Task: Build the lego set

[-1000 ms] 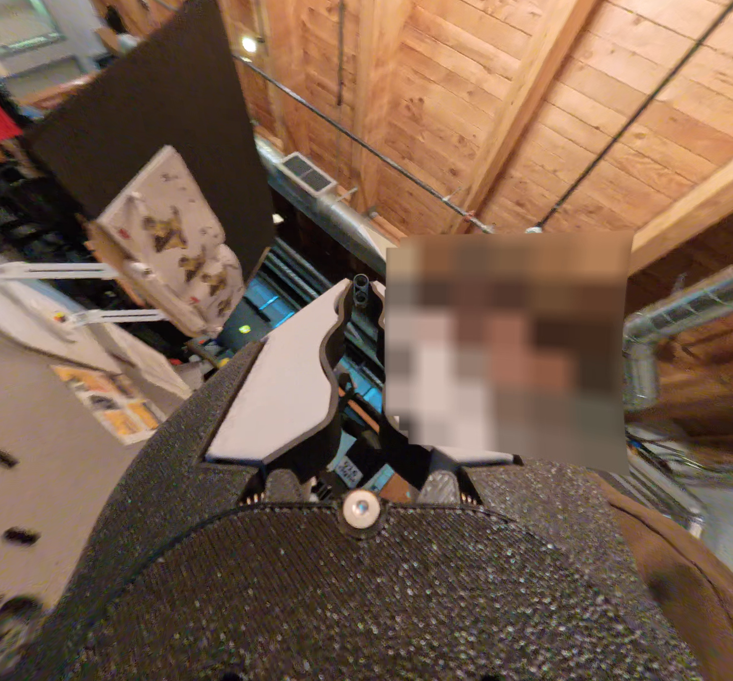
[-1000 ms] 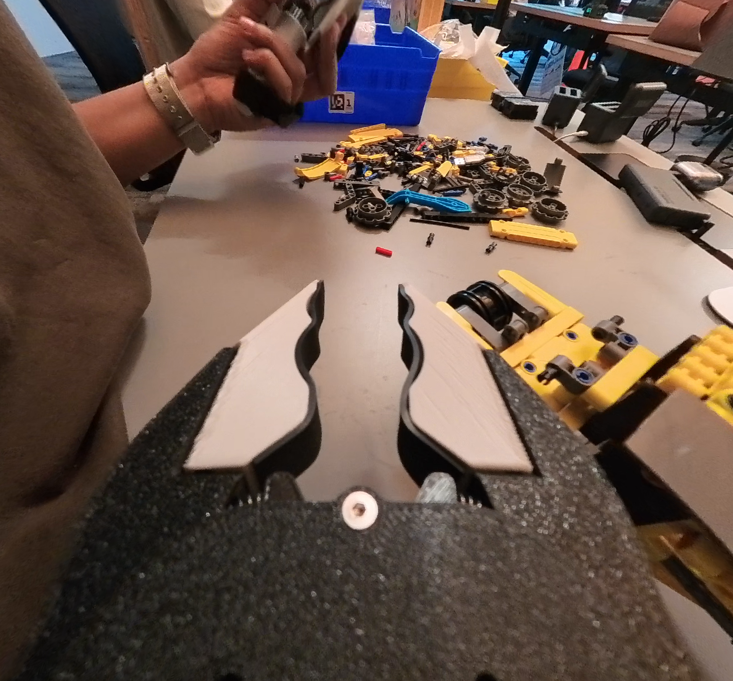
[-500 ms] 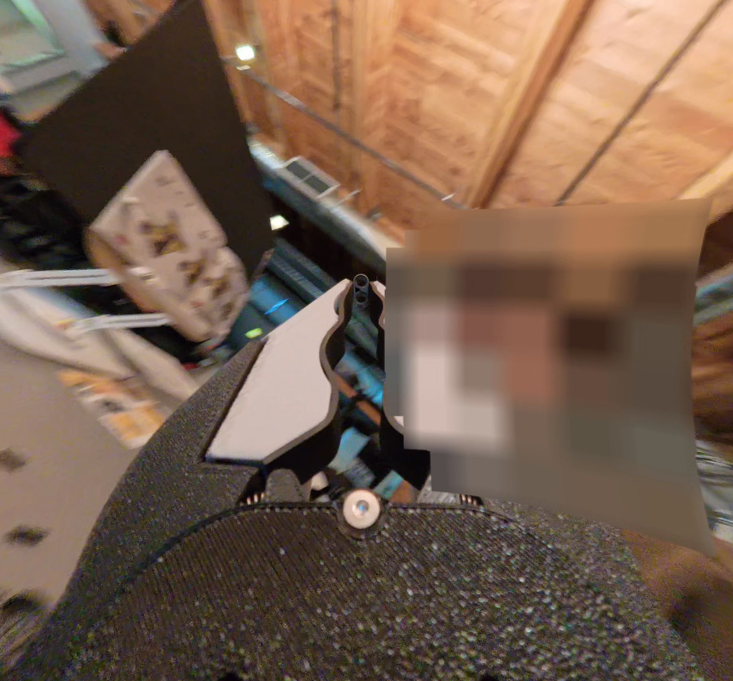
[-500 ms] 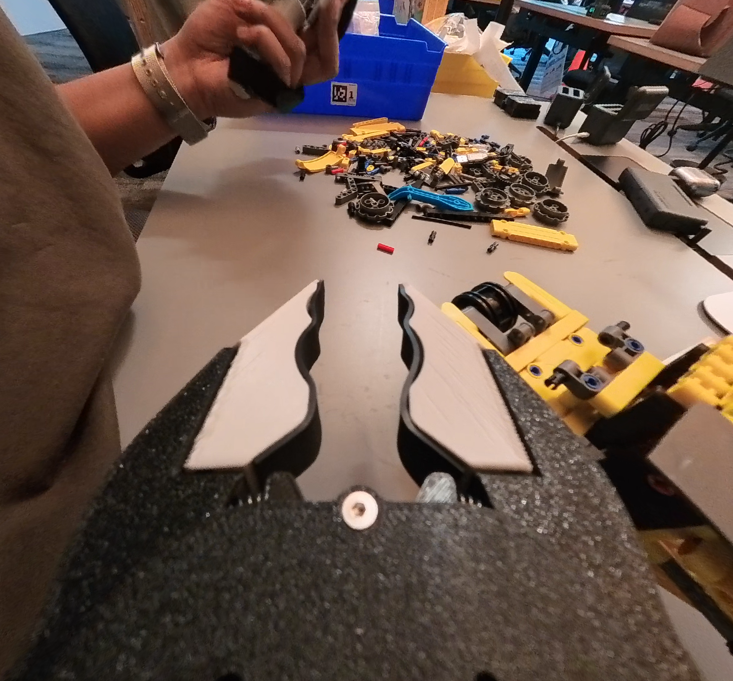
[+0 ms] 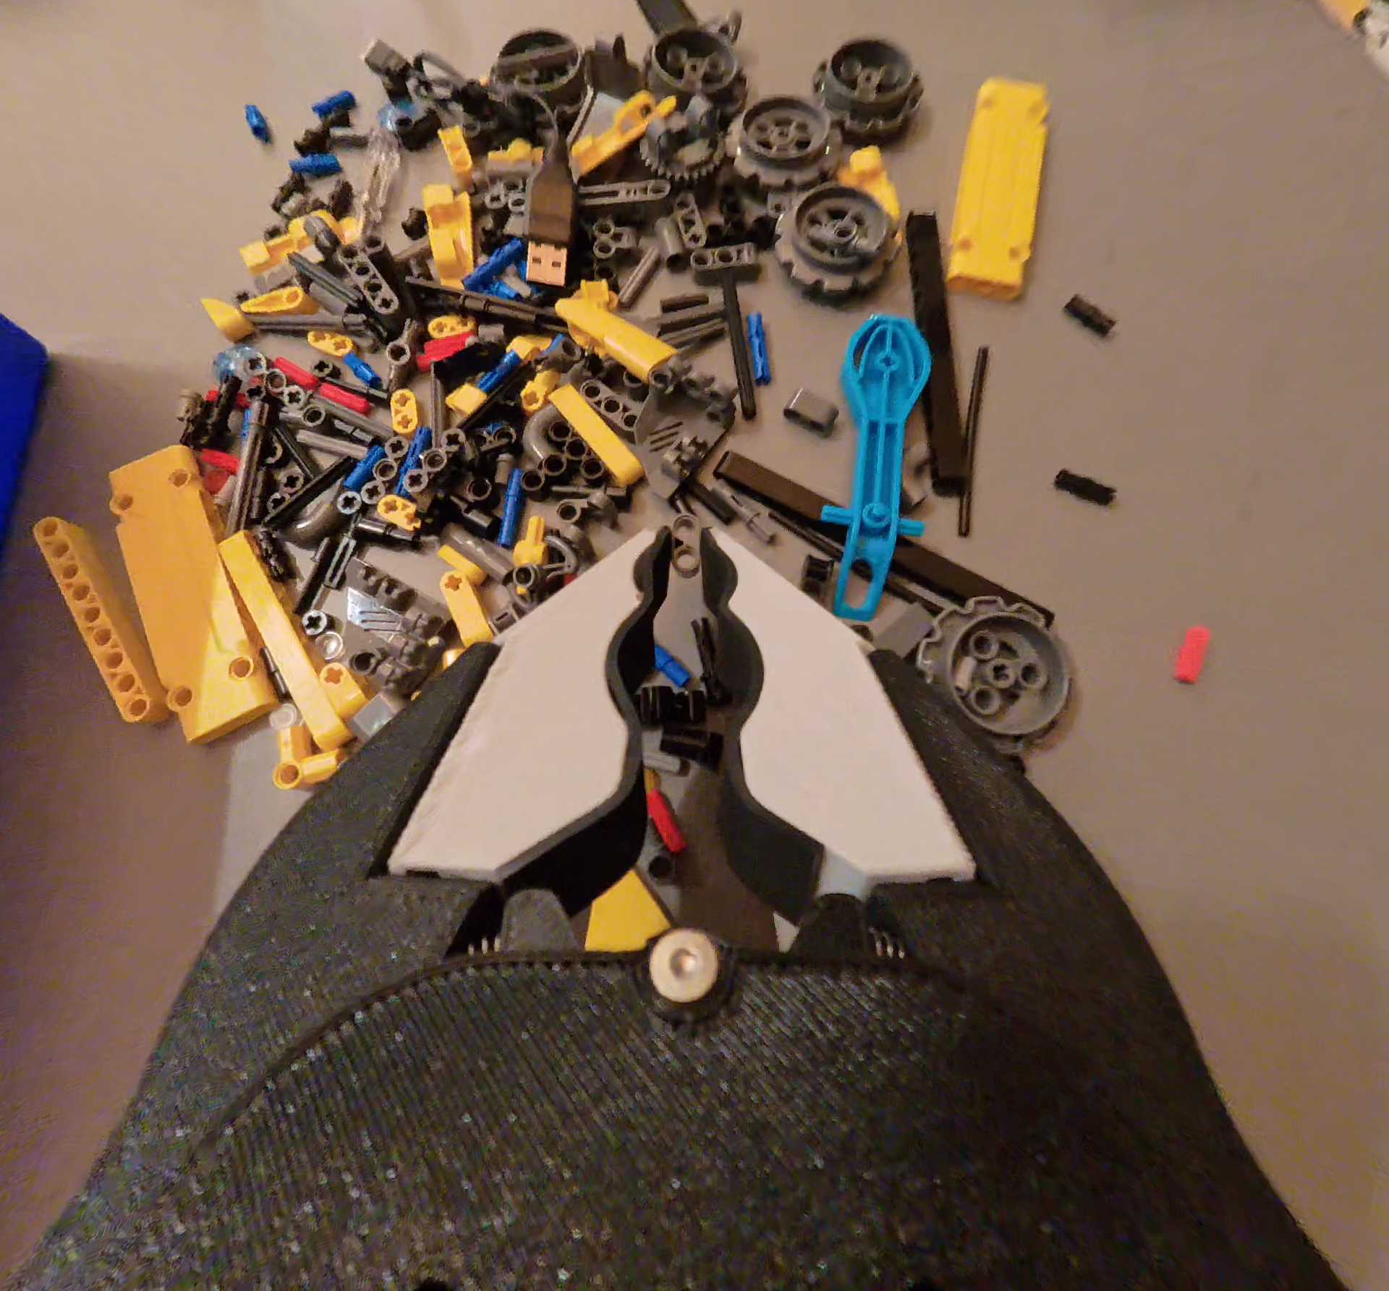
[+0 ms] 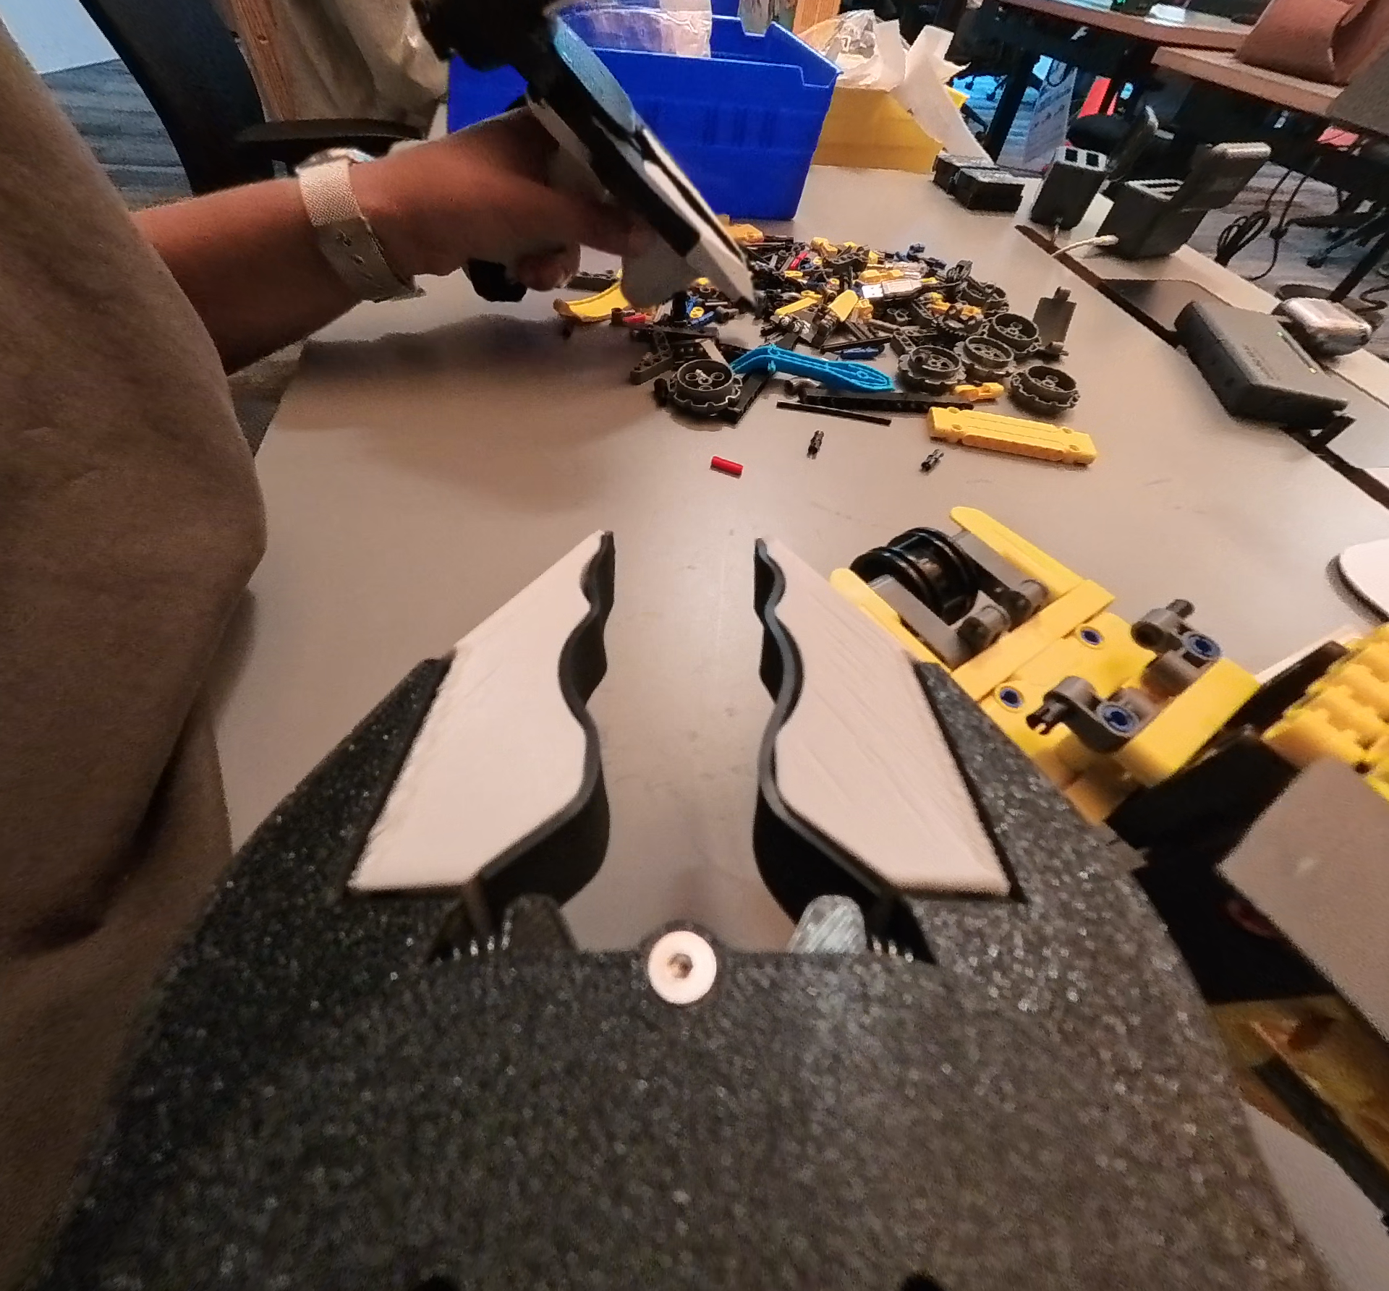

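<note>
My left hand-held gripper (image 5: pixel 684 554) is clenched on a small grey link (image 5: pixel 685 550) above the parts pile (image 5: pixel 481 383). Only the right view shows my right hand-held gripper (image 6: pixel 682 562), released over bare worktop (image 6: pixel 466 503) beside the yellow model (image 6: pixel 1052 661).

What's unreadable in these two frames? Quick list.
- Left wrist view: pile of loose bricks continues under the left tongs; those parts are hidden. The small dark grey piece pinched at the tips is mostly covered by the fingers.
- Right wrist view: yellow brick assembly is cut by the right edge and partly behind the open right tongs.
- Right wrist view: the far pile's small parts are too small to tell apart.
</note>
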